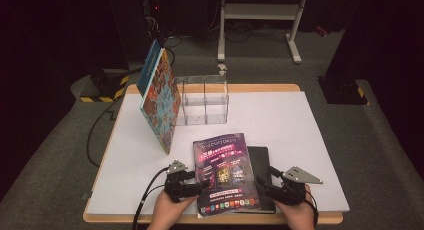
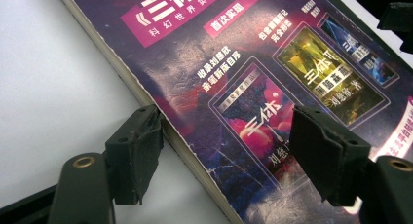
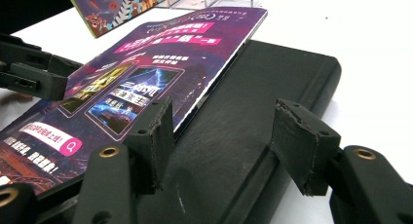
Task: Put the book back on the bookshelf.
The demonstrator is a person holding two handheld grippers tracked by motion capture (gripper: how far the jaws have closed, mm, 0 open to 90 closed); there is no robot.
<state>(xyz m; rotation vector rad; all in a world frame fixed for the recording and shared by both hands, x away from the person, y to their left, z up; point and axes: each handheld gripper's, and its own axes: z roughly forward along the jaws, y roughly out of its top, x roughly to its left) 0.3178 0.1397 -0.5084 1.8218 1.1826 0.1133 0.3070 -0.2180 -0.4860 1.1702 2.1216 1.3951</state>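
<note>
Both claws spread at the two stacked books, near table edge.

Your left gripper [image 2: 221, 151] stands spread astride the purple book's [image 2: 234, 83] left edge, pads not pressing; your right gripper [image 3: 221, 146] is spread over the black book [image 3: 253, 117] beneath, which the purple cover largely hides; the clear divided holder [image 1: 202, 100] holds nothing visible; the patterned book [image 1: 160, 102] leans beside it; the table [image 1: 300, 130] is cut off below.

Colourful picture book [image 1: 160, 97] propped tilted at table's [image 1: 300, 120] back-left, clear acrylic divider box [image 1: 204, 101] just beside it, white frame [image 1: 260, 12] on floor behind.
</note>
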